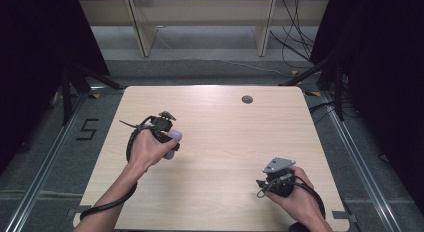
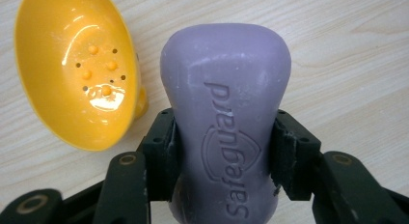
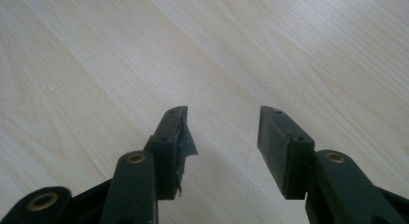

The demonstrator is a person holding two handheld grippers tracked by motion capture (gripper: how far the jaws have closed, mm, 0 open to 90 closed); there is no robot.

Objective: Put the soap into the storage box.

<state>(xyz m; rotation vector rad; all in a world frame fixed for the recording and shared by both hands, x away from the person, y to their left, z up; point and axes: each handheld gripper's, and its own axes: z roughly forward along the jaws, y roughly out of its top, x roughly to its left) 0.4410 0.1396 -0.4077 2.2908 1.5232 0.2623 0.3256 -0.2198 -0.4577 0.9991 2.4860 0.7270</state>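
My left gripper (image 2: pixel 224 147) is shut on a purple soap bar (image 2: pixel 225 113) stamped "Safeguard"; its two black jaws press the bar's narrow waist. A yellow soap dish (image 2: pixel 77 69) with small drain holes lies on the table just left of the bar in the left gripper view. In the high view the left gripper (image 1: pixel 162 127) sits at the table's left middle, and the soap bar (image 1: pixel 174 139) shows beside the hand. My right gripper (image 3: pixel 222 127) is open above bare wood, nothing between its fingers. It sits near the front right of the table (image 1: pixel 277 179).
The light wooden table (image 1: pixel 225 132) has a round grey grommet (image 1: pixel 247 99) near its far edge. Black cables trail from both grippers. Beyond the table stand pale shelf legs and floor cables, with dark curtains at both sides.
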